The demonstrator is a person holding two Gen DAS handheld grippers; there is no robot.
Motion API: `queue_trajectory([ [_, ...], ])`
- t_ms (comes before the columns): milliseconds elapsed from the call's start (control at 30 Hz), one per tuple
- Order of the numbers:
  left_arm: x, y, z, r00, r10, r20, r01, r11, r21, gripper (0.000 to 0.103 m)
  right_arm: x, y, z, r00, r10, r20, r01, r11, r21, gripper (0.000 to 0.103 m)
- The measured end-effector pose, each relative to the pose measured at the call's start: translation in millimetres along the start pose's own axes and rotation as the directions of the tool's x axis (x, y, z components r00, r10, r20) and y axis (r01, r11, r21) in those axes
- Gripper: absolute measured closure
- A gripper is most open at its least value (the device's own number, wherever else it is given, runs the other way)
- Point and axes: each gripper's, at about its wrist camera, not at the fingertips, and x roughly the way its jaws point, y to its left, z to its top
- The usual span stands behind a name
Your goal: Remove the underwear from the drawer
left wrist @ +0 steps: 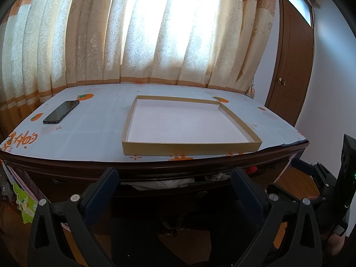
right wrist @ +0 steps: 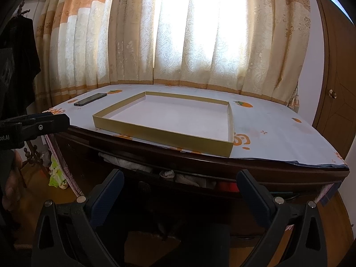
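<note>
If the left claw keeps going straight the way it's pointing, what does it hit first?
Most likely the pale clothing lying in the slightly open drawer, just under the table's dark front edge. The left claw is open and aimed at that gap. Depth is unclear, so the table edge could come first.

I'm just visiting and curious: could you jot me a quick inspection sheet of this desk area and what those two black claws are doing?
Surface: desk top covered by a white cloth with orange prints.
Job's things: drawer slightly open, pale clothes and something red inside; which is underwear, cannot tell.
Clutter: shallow box lid, nothing in it; phone lying flat.
Grippers: left gripper and right gripper both open, holding nothing, in front of the drawer.
Cables: nothing seen.
Surroundings: curtain, wooden door.
</note>
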Motion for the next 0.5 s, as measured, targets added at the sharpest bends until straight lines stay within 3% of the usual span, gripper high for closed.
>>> queue_trajectory([
  [500, -0.1, -0.7, 0.2, 1.0, 0.002, 0.003, -0.002, 1.0, 0.002, 0.0, 0.5, 0.1, -0.2, 1.0, -0.004, 0.001, 0.004, 1.0, 0.0, 0.001],
])
